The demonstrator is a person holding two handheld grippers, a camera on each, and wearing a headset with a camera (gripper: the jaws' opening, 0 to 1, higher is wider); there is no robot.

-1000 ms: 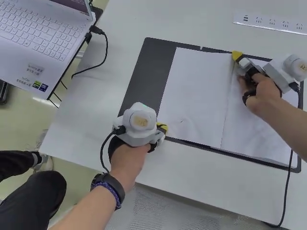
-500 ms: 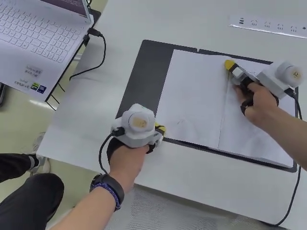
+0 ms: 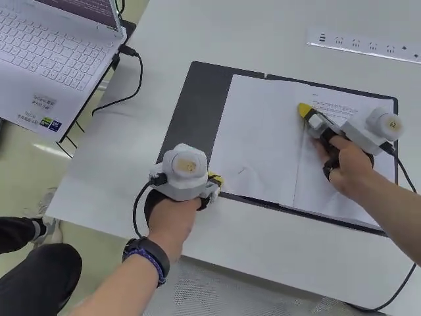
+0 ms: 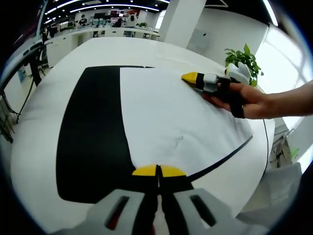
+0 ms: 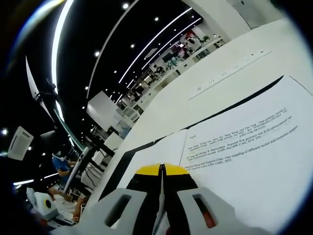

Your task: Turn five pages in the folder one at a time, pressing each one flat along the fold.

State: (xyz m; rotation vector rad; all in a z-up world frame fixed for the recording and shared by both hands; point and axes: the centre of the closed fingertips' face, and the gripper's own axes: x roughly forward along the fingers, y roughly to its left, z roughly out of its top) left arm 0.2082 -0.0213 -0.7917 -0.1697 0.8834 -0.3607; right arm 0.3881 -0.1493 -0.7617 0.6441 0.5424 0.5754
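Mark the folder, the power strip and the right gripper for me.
folder [image 3: 197, 108]: head view, bare black left cover.
power strip [image 3: 365, 46]: head view, middle of its white body.
right gripper [image 3: 304, 110]: head view, yellow tips.

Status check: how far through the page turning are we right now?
Done: the folder lies open, a turned sheet flat on its left side. In hand: the right claw, shut, sits on the fold near its top; the left claw, shut, rests at that sheet's bottom edge. Left: pressing down the fold; pages turned so far cannot be counted.
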